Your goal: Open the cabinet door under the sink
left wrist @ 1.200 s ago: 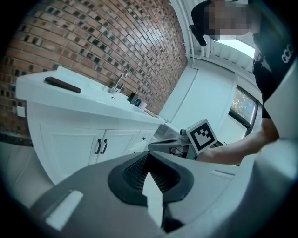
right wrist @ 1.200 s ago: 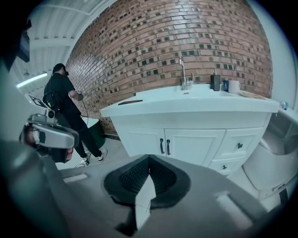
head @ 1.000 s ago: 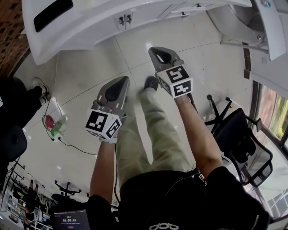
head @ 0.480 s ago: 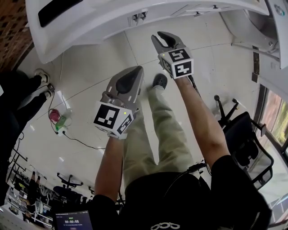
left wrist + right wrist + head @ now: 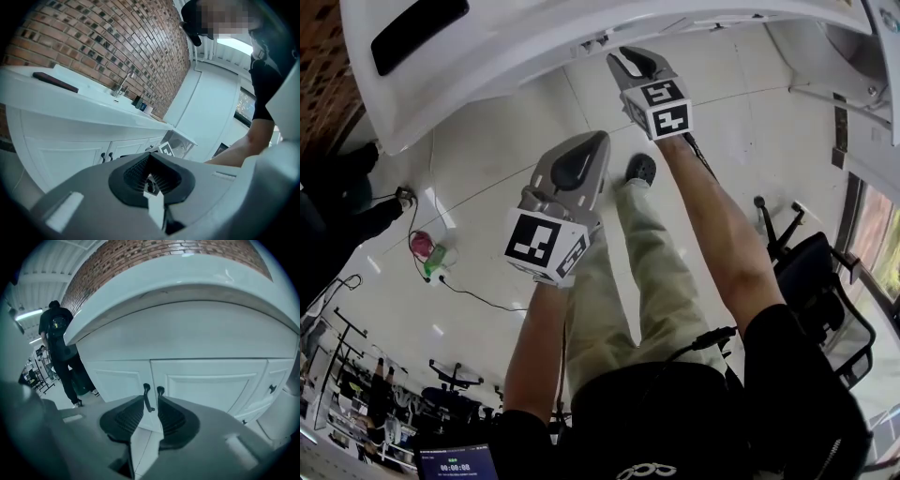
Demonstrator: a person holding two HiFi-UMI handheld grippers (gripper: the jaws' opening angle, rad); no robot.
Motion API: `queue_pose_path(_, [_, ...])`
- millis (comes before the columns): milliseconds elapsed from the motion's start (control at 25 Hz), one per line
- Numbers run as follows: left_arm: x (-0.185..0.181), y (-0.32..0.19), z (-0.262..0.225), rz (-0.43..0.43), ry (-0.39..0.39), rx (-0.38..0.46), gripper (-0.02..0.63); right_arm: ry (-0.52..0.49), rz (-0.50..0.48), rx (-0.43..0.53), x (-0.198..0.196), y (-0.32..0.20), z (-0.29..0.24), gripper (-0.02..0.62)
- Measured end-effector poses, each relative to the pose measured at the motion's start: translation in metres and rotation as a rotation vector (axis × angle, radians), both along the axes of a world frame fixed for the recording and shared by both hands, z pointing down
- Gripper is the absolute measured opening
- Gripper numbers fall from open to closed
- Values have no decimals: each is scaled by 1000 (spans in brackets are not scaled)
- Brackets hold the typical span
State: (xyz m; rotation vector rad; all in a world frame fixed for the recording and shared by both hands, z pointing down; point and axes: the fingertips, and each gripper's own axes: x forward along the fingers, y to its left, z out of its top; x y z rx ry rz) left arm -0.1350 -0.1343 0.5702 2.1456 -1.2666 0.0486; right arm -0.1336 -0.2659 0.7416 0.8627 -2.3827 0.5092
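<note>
Right tongs (image 5: 151,400) are narrowly apart and empty, close before the closed cabinet (image 5: 206,383) under the counter (image 5: 187,282), with its left door handle (image 5: 146,398) showing between their tips. Left tongs (image 5: 150,157) are closed and empty, farther from the cabinet.

Both arms outstretched; right gripper (image 5: 628,58) fingers apart, left gripper (image 5: 589,145) fingers together

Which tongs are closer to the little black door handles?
Right. The right tongs sit just before the handles; the left tongs hang farther back from the cabinet.
</note>
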Motion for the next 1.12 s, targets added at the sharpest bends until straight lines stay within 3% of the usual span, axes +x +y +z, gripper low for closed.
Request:
queue_pose_path(680, [-1, 0, 3, -16, -7, -32, 14, 87, 22, -18, -9, -31, 51, 77])
queue_pose_path(840, [-2, 2, 4, -18, -1, -41, 14, 96, 30, -25, -11, -35, 56, 38])
queue_pose_path(1120, [-3, 7, 5, -18, 9, -47, 14, 84, 37, -4, -12, -35, 58, 32])
